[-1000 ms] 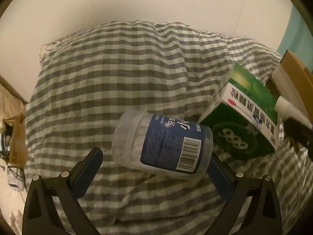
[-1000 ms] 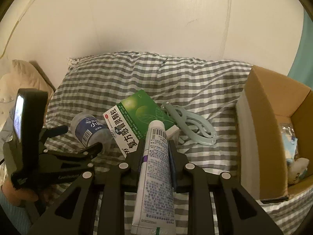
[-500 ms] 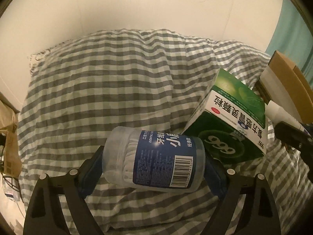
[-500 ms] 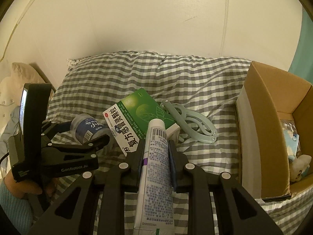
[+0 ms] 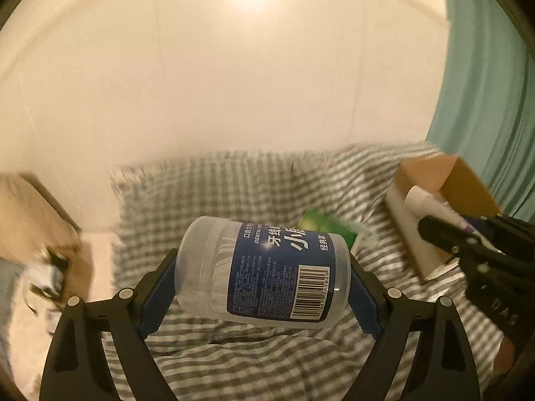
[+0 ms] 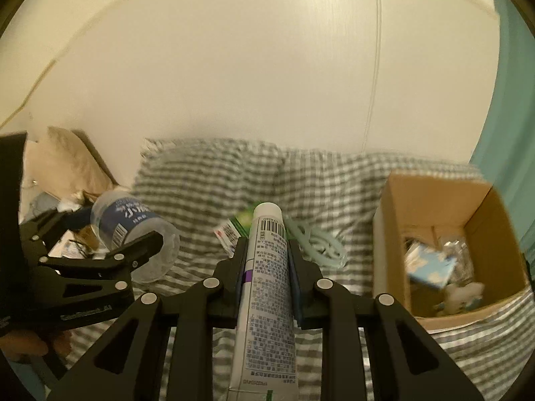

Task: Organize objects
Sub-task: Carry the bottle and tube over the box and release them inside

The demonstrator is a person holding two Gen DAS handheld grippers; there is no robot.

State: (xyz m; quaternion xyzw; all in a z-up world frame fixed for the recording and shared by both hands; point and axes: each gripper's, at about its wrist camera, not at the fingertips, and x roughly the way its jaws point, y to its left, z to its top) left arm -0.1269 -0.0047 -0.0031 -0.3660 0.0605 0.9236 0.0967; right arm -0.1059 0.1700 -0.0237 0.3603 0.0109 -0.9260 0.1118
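Note:
A clear dental floss jar point(image 5: 267, 270) with a blue label hangs crosswise in the air, my left gripper point(image 5: 260, 267) shut on its two ends. The right wrist view shows the same jar point(image 6: 130, 220) at the left, above the checked bedding. My right gripper point(image 6: 265, 250) is shut on a white toothpaste tube point(image 6: 267, 267), cap pointing forward. The left wrist view shows that tube point(image 5: 424, 200) in front of the open cardboard box point(image 5: 461, 180). A green medicine box point(image 6: 234, 227) lies on the bedding below, partly hidden by the tube.
The cardboard box point(image 6: 388, 250) stands on the bed at the right and holds several packets. A pale green plastic clip point(image 6: 317, 244) lies between it and the green box. A white wall rises behind the grey checked bedding point(image 6: 217, 173). A teal curtain point(image 5: 495, 83) hangs at the right.
The left gripper closed on the jar and lifted it off the bedding. Both grippers rose, so the bed and the box look smaller and lower now. The tube stayed gripped.

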